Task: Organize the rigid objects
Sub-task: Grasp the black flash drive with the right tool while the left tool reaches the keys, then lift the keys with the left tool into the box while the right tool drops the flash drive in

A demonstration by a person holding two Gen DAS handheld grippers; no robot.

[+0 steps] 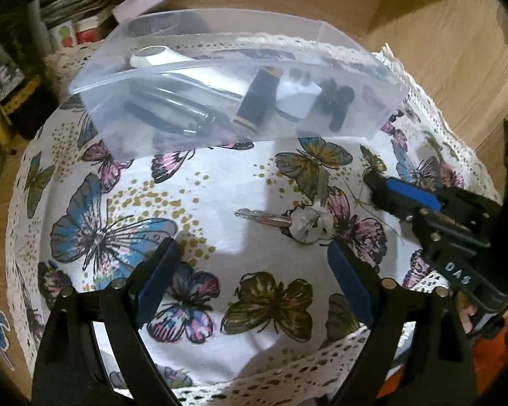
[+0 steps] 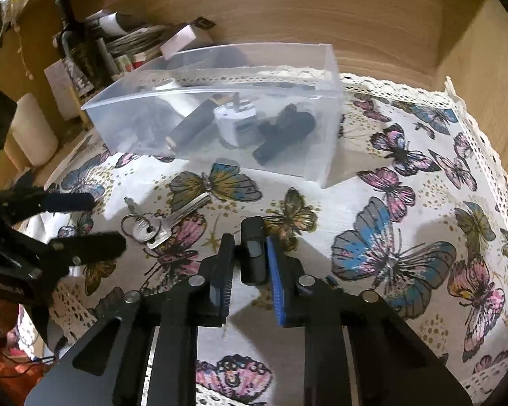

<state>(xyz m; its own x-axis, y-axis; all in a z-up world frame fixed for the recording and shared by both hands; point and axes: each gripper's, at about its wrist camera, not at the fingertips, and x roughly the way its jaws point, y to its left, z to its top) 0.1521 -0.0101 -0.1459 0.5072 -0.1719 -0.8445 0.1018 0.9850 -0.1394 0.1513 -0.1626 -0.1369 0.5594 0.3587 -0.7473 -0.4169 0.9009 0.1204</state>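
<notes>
A bunch of silver keys point(image 1: 308, 223) on a ring lies on the butterfly-print cloth point(image 1: 220, 203). My left gripper point(image 1: 252, 247) stands open just short of the keys, touching nothing. In the right wrist view, my right gripper point(image 2: 250, 247) is shut on a small black oblong object point(image 2: 252, 253), held low over the cloth. The keys point(image 2: 149, 230) lie to its left, just beyond the tips of the left gripper point(image 2: 105, 221). Behind them stands a clear plastic box point(image 2: 328, 142) holding a white plug adapter point(image 2: 233, 121), a black cylinder and other dark items.
Bottles, a stack of papers and small boxes point(image 2: 94, 50) crowd the back left corner. A wooden wall point(image 2: 321, 17) rises behind the box and along the right side. The cloth's lace edge point(image 2: 484, 155) marks the table's rim.
</notes>
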